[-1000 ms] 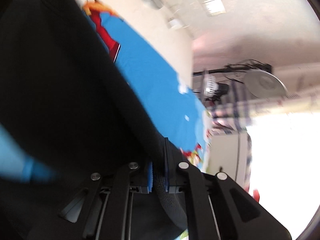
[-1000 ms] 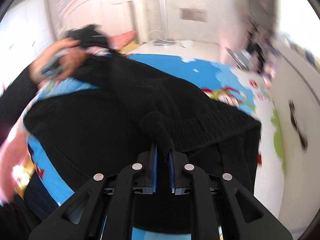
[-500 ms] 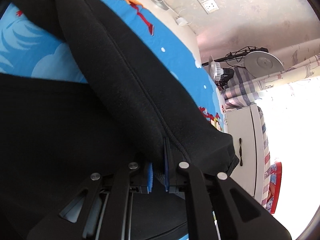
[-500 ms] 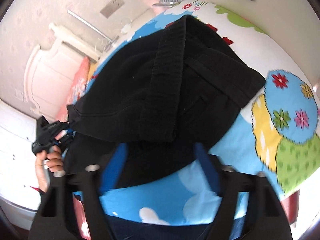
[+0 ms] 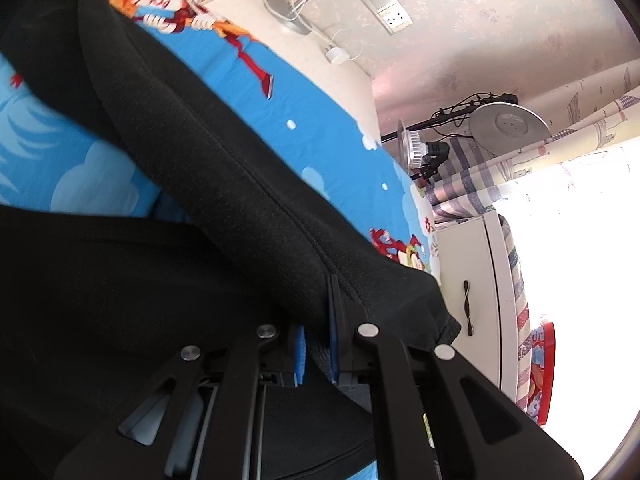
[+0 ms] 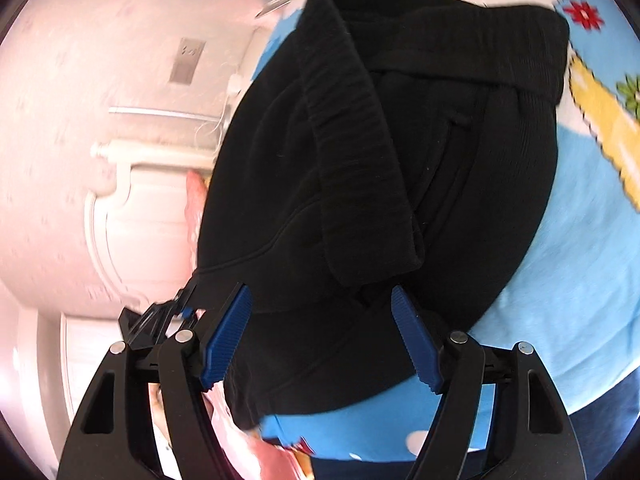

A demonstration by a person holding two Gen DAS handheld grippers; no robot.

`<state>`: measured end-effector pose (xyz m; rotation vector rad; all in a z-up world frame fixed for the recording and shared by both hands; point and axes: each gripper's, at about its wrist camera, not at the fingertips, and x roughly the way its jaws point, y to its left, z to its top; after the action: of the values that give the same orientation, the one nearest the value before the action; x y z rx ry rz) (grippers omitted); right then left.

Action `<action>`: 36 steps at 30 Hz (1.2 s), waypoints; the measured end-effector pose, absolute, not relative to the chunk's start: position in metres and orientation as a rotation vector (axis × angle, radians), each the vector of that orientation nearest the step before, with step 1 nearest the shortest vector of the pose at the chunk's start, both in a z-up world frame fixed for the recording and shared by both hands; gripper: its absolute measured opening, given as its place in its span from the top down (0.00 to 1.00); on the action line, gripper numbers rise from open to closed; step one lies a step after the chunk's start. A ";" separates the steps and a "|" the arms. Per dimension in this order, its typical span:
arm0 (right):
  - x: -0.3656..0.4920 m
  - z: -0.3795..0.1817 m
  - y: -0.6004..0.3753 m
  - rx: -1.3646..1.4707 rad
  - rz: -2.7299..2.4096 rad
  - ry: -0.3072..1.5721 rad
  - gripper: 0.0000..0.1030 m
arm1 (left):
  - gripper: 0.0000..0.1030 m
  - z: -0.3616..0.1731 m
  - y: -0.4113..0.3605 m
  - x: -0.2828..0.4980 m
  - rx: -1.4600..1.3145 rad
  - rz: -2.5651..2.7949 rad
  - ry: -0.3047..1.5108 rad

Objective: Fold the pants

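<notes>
Black pants [image 6: 360,152] lie folded on a blue cartoon bedspread [image 6: 560,264], the ribbed waistband turned over on top. My right gripper [image 6: 320,340] is open and empty just above the pants' near edge. My left gripper [image 5: 318,332] is shut on a fold of the black pants [image 5: 224,168] and holds that edge up; the cloth hides its fingertips. The left gripper also shows in the right wrist view [image 6: 160,316], at the pants' left edge.
The bedspread [image 5: 280,120] runs back to a white headboard [image 6: 132,184]. A white cabinet [image 5: 472,292], a lamp on a stand [image 5: 508,120] and striped curtains [image 5: 520,184] stand at the bed's far side. A wall socket [image 5: 384,8] and cables are behind.
My right gripper has let go of the pants, opened and pulled back above them. The left gripper stays shut on the cloth and has barely moved in the last half second.
</notes>
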<state>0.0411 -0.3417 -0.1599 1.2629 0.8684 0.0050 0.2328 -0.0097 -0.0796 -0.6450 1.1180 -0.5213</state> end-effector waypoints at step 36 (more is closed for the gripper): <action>0.008 -0.128 -0.401 0.723 -0.350 0.800 0.79 | 0.56 -0.116 0.003 0.079 -0.628 -0.470 1.130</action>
<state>0.0077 -0.4007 -0.1278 0.7231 0.8004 -0.3504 0.0794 0.0028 -0.1165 -0.6282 1.1299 -0.4698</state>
